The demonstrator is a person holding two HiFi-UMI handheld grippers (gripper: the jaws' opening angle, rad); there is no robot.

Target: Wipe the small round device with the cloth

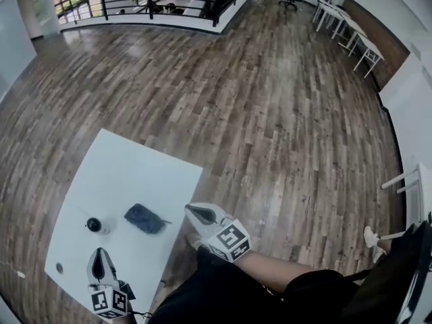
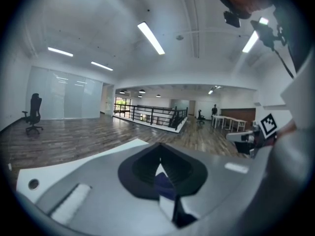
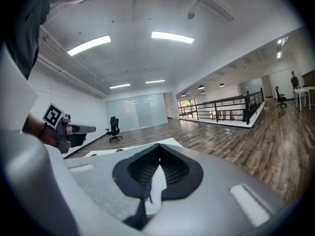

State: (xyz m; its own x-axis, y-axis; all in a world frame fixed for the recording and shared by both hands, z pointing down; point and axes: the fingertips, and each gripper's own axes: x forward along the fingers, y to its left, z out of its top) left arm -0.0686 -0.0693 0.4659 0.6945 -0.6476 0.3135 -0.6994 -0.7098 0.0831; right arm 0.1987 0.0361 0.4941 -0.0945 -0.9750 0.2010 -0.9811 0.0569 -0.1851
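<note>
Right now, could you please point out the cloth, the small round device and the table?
cloth (image 1: 145, 219), head view, middle of the dark fabric.
small round device (image 1: 94, 225), head view, its dark top.
table (image 1: 128, 174), head view, bare white top.

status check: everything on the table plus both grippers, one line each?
cloth: bunched up, lying on the table, not held
small round device: on the table left of the cloth, apart from it, untouched
left gripper: shut, empty, above the table's near end
right gripper: shut, empty, at the table's right edge, beside the cloth
</note>
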